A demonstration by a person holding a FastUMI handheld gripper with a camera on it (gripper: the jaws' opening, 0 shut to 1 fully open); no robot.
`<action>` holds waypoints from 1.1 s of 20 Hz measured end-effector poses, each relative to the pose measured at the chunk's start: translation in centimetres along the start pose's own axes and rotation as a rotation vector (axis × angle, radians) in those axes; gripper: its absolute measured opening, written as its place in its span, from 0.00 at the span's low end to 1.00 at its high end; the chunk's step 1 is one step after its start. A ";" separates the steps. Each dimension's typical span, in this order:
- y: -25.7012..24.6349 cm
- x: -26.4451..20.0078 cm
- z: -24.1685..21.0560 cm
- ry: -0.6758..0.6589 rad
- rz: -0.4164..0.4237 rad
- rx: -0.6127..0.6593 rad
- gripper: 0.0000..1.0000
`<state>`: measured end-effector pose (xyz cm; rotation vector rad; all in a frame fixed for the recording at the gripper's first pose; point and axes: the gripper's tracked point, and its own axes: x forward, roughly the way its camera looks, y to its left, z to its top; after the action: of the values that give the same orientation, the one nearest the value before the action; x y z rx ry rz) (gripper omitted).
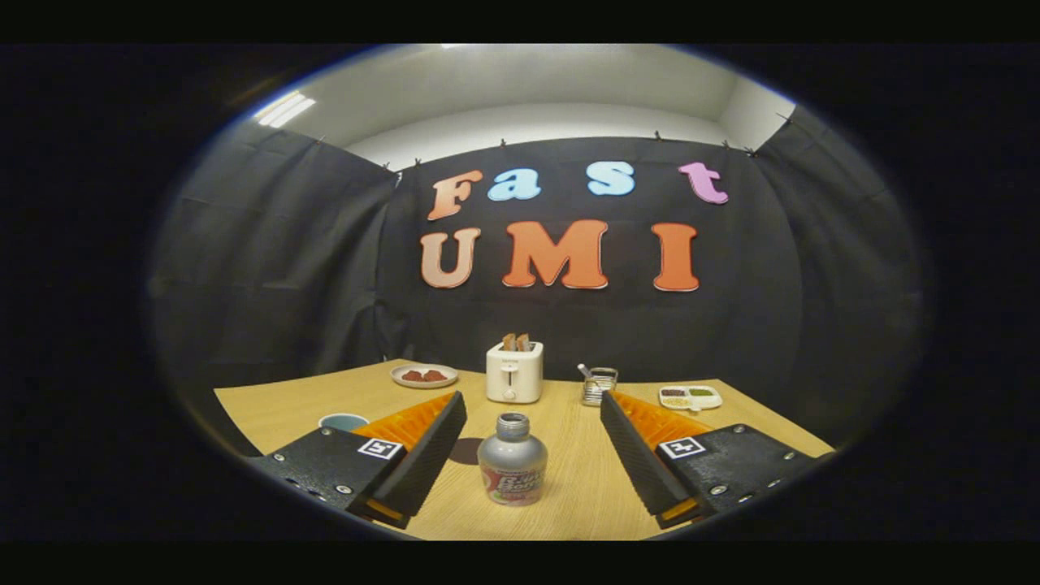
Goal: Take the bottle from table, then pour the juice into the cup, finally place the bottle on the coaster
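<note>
The tool is wide open so the bottle fits between its fingers. The bottle stands upright on the table, untouched, its cap off for pouring.

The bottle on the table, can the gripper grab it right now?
Probably yes. The bottle stands upright between the open gripper fingers, touching neither, with bare table around it and nothing in the way.
</note>
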<state>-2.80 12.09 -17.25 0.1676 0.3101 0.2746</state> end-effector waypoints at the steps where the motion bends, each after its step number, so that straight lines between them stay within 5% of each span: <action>1: 0.2 0.3 -0.7 0.013 0.005 0.006 0.99; 12: 1.6 2.6 -8.5 0.129 0.011 -0.025 0.98; 22: 2.1 3.7 -13.9 0.232 0.035 0.054 0.87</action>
<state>-4.34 16.82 -30.88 0.1947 0.5454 0.3215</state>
